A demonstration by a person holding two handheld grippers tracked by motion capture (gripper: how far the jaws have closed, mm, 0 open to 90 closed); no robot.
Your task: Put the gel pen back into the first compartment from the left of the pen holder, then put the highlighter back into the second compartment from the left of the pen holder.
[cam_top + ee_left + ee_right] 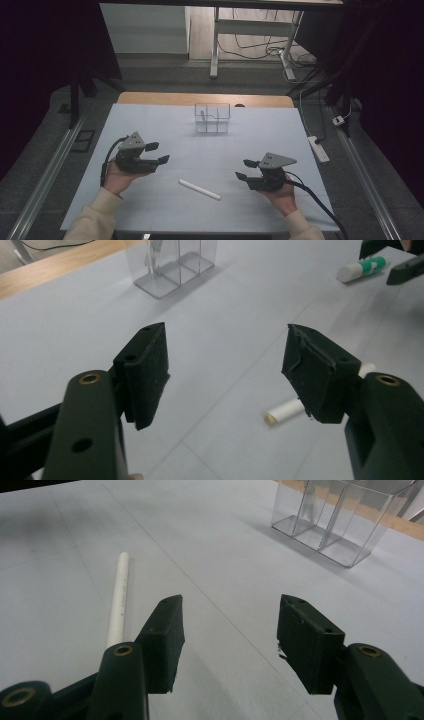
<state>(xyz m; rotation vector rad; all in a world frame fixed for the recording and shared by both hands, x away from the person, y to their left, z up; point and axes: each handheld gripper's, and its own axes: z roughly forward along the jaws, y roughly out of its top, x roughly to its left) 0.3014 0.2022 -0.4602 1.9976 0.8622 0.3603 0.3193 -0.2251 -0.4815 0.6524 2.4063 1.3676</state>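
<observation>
**2 open grippers flanking 1 white tube on a pale table**

1 table (150, 210) is carrying everything: a flat, matte, pale grey-blue sheet crossed by faint seams, with a strip of bare wood showing along its far edge.

1 clear organiser (212, 118) is standing well beyond both sets of jaws. It is a box of hard transparent plastic, square-cornered, split by thin walls into several compartments; how many, I cannot tell for certain. Something thin and pale is standing in it, too small to make out.

2 grippers are hovering over the sheet, each in 1 hand. The left gripper (156, 153) and the right gripper (244, 169) are both black, blocky, topped with 1 grey three-cornered plate and trailing 1 black cable. Each is showing 2 thick jaws with brass-ringed holes and rough, dull pads. Both pairs of jaws are standing wide apart, released, with nothing between them.

1 white tube (199, 189) is lying flat on the sheet between the 2 grippers, apart from both. It is a long, slim, smooth cylinder. In the right gripper view it is lying just outside that gripper's left-hand jaw; in the left gripper view it is passing behind the right-hand jaw.

1 short marker (361, 269), white with a green band, is lying far beyond the left gripper's jaws.
</observation>
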